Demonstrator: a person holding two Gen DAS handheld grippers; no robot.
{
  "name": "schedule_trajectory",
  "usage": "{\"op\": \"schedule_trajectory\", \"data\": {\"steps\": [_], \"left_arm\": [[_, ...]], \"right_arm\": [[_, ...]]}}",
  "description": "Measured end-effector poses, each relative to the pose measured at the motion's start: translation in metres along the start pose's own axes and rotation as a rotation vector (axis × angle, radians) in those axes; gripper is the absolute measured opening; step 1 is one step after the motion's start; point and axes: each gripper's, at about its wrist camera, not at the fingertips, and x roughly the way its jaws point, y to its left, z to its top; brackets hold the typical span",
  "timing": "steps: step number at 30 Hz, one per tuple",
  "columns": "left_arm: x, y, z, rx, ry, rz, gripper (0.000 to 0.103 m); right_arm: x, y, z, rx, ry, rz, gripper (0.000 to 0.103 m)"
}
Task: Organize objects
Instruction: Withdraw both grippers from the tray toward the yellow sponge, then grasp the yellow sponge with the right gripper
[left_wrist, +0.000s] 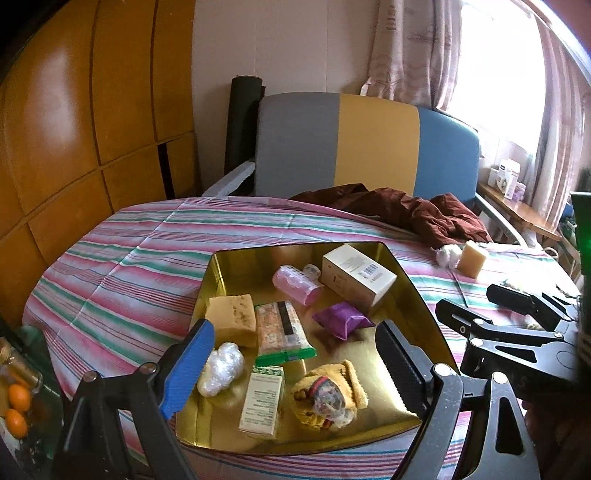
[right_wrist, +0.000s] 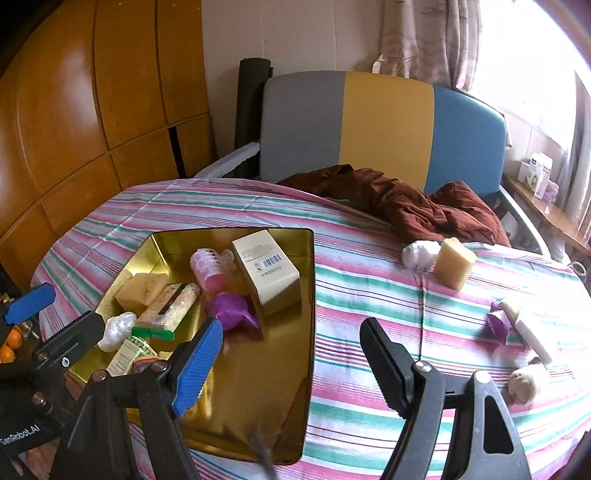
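A gold tray (left_wrist: 236, 258) (right_wrist: 258, 406) lies on the striped cloth. It holds a white box (left_wrist: 356, 275), a pink roller (left_wrist: 295, 284), a yellow sponge (left_wrist: 232, 317), a snack packet (left_wrist: 280, 328), a purple packet (left_wrist: 341, 319), a white plastic wad (left_wrist: 219, 369), a small carton (left_wrist: 262, 400) and a yellow cloth bundle (left_wrist: 328, 395). My left gripper (left_wrist: 295, 369) hovers open over the tray's near end, holding nothing. My right gripper (right_wrist: 291, 365) stands open and empty above the tray's right edge. A sponge block (right_wrist: 452, 267), a white wad (right_wrist: 419, 254), a purple packet (right_wrist: 498, 325), a white tube (right_wrist: 533, 339) and a beige lump (right_wrist: 524, 380) lie loose on the cloth.
A brown garment (right_wrist: 413, 206) is heaped at the far side, against a grey, yellow and blue chair back (right_wrist: 384, 122). Wooden panels (left_wrist: 92, 110) line the left. Oranges (left_wrist: 16, 406) sit low at the left edge. A shelf with boxes (left_wrist: 509, 177) stands by the window.
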Motion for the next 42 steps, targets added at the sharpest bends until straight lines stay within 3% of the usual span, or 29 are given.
{"op": "schedule_trajectory", "data": {"steps": [5,13,23,42], "left_arm": [[0.0,-0.006,-0.003,0.011,0.006,-0.011,0.093],[0.003,-0.016,-0.006,0.037,0.022,-0.018,0.093],[0.012,-0.028,-0.012,0.063,0.06,-0.047,0.094],[0.029,-0.059,-0.015,0.135,0.11,-0.085,0.094]], "right_arm": [[0.001,-0.005,-0.004,0.007,0.004,-0.017,0.084],[0.001,-0.018,-0.01,0.039,0.014,-0.038,0.084],[0.014,-0.043,-0.025,0.078,0.085,-0.063,0.085],[0.019,-0.152,-0.045,0.287,0.188,-0.163,0.085]]}}
